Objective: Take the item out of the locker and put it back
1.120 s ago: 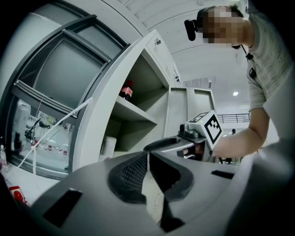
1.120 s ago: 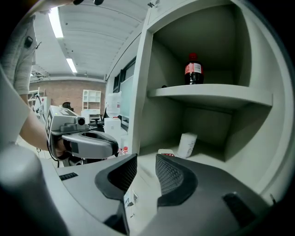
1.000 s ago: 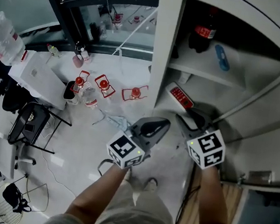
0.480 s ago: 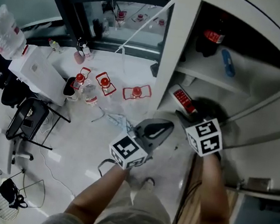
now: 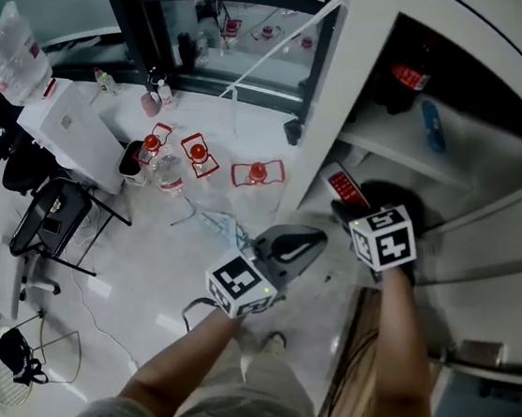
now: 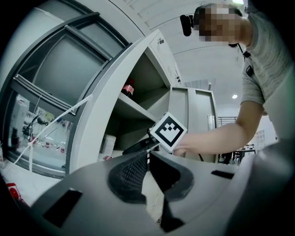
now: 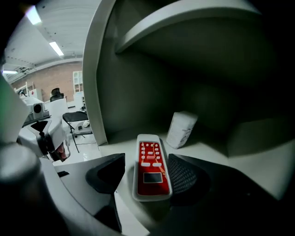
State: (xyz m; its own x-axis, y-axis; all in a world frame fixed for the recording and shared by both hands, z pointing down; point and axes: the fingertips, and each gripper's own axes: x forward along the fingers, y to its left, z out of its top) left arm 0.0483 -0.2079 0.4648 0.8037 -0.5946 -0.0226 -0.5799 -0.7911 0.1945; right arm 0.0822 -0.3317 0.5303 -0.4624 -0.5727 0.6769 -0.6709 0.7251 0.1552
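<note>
The red-and-white remote [image 5: 346, 186] lies flat on the locker [image 5: 353, 73]'s lower shelf [image 7: 207, 147], between the right gripper [image 7: 146, 157]'s 2 jaws, which have just been opening and stand spread wide, not pinching it. Deeper in the locker stands a white packet [image 7: 181, 130]. Outside the locker, the left gripper [image 6: 148, 159]'s jaws are pressed together, empty.

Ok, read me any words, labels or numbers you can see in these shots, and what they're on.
Nothing can be read.
Red remote: button marks too small.
Bottle, red label: blurred.
White packet: print too faint.
Marker cube: square pattern only, no letters.
</note>
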